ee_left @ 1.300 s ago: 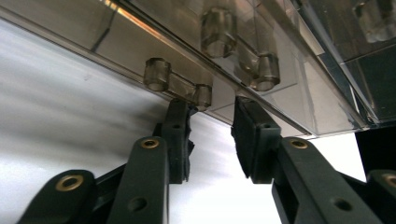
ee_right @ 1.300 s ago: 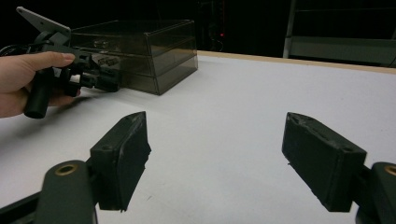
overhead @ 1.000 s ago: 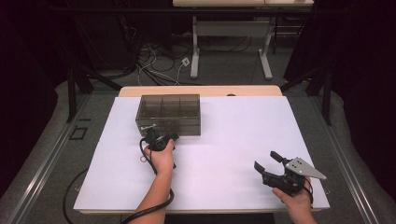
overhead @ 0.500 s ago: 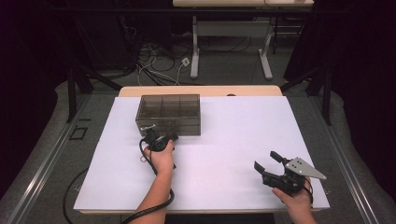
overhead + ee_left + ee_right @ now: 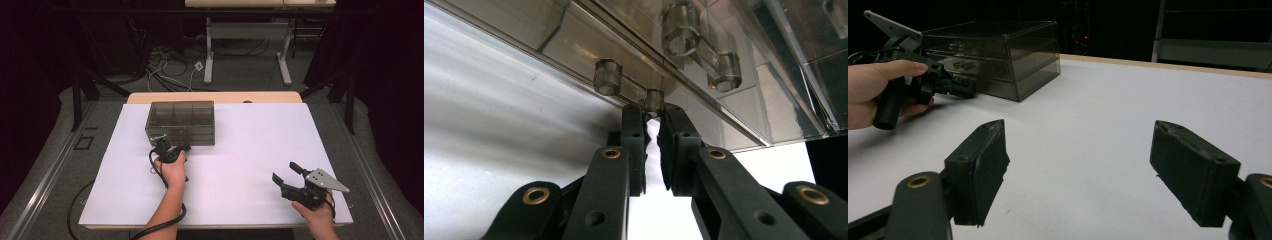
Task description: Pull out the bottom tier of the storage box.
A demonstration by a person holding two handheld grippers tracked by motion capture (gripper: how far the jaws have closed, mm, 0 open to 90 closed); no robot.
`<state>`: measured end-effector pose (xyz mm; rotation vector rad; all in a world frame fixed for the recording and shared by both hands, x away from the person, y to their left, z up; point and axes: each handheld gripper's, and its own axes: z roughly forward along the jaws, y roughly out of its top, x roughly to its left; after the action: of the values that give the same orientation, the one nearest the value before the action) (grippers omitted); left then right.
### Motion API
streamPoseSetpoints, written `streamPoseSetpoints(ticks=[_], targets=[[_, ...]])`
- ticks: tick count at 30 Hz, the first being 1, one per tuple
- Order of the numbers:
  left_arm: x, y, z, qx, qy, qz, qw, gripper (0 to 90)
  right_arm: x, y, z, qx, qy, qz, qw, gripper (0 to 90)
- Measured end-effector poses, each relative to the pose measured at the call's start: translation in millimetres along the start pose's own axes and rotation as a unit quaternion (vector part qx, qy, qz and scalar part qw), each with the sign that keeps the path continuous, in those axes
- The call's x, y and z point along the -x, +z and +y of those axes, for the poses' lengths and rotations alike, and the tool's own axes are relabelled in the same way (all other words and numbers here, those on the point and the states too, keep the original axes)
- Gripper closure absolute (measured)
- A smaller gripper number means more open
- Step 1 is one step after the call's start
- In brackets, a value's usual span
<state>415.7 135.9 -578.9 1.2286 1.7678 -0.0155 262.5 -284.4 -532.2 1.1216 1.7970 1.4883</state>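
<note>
A smoky see-through drawer box (image 5: 182,120) stands at the back left of the white table top (image 5: 260,140). My left gripper (image 5: 165,145) is pressed up to the box's front, low down. In the left gripper view its jaws (image 5: 654,112) stand almost together, pinched on a small clear drawer handle (image 5: 654,97); a second clear handle (image 5: 696,42) sits higher on the box front. My right gripper (image 5: 285,171) rests near the table's front right, far from the box. Its jaws (image 5: 1080,132) are wide open with nothing between them. From there the box (image 5: 998,55) and left gripper (image 5: 960,87) lie ahead at left.
The table's wooden back edge (image 5: 215,96) runs just behind the box. Cables (image 5: 165,62) and white desk legs (image 5: 207,55) are on the floor beyond. The left gripper's cable (image 5: 160,220) loops off the table's front edge.
</note>
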Motion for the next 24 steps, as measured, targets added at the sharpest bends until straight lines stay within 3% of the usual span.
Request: streamPoseSetpoints(ticks=[24], targets=[[-2.4,-8.8,-7.7,-0.006,-0.001,-0.008,1.0,81.4,-1.0,0.3,-0.3,-0.001,0.0,0.001,1.0,22.4]])
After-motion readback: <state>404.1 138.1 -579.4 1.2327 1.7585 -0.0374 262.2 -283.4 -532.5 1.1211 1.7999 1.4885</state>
